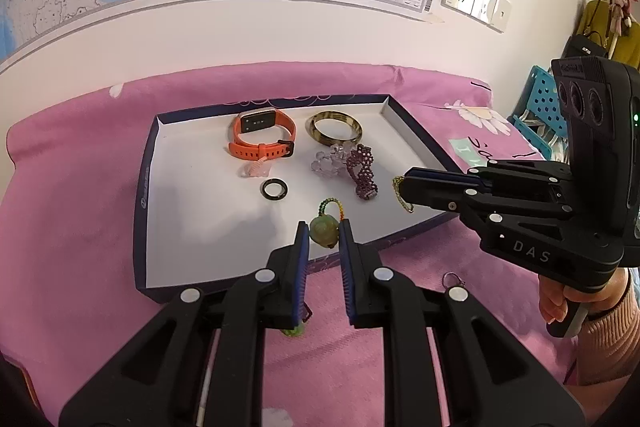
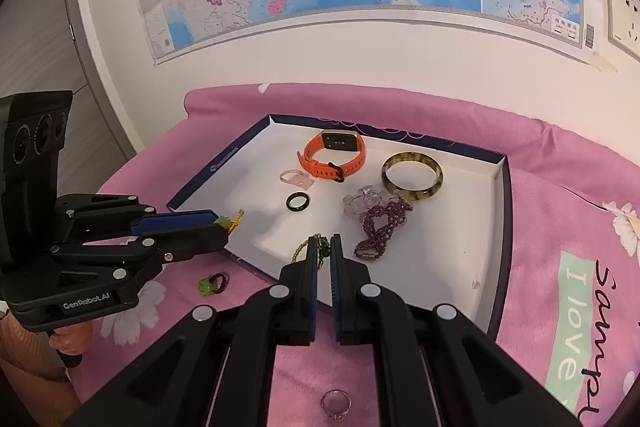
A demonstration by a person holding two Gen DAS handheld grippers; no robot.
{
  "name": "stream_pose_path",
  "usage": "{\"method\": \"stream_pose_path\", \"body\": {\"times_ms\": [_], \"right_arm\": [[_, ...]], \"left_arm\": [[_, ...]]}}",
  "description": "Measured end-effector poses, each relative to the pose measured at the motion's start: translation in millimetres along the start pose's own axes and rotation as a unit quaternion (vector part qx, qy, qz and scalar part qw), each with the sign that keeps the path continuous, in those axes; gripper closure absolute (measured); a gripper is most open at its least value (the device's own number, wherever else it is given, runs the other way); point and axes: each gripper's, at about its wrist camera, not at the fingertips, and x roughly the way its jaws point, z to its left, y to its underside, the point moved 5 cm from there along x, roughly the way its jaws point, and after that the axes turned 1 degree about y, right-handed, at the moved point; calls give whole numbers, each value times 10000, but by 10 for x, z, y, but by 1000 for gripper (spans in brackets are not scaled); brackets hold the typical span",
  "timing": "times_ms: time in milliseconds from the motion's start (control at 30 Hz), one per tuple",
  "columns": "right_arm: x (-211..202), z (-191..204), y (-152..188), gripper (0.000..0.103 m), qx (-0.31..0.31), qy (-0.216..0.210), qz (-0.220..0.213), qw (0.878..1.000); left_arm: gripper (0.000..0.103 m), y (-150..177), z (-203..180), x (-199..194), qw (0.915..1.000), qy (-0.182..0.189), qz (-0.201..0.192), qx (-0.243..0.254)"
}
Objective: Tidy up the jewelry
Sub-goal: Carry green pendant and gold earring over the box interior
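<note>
1. In the left wrist view, the left gripper (image 1: pixel 325 231) is pinching a green bead pendant (image 1: pixel 323 231) between its blue pads, and the pendant's beaded loop is pointing up and away from the camera, toward the far wall of the tray (image 1: pixel 192 211).
2. The pendant is hanging just over the near part of the white tray floor.
3. In the same view, the right gripper (image 1: pixel 404 189) is coming in from the right with its fingers pressed together on a thin yellow-green chain (image 1: pixel 403 202), which is hanging down below the tips in a curve, over the tray's right edge.
4. Inside the tray are lying an orange watch (image 1: pixel 262 135), a brown bangle (image 1: pixel 334 127), a black ring (image 1: pixel 274 189) and a purple beaded bracelet (image 1: pixel 361 171), whose long axis is running from far to near.
5. In the right wrist view, the right gripper (image 2: pixel 324 247) is closed on the chain (image 2: pixel 316 251), which is looping out to the left of the tips, above the near edge of the tray (image 2: pixel 496 227).
6. The left gripper (image 2: pixel 226 223) is pointing right, and the pendant (image 2: pixel 229 223) is sticking out at its tips.
7. A silver ring (image 2: pixel 335 403) and a green-stone ring (image 2: pixel 212 283) are lying on the pink blanket (image 2: pixel 560 167), outside the tray.
</note>
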Motion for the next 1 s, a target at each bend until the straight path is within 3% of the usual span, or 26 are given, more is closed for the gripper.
{"method": "stream_pose_path", "body": {"times_ms": [1000], "right_arm": [[258,-96,-48,98,72,92,235,9997]], "left_arm": [[88,-75,130,231,9996,-174,182,-116]]}}
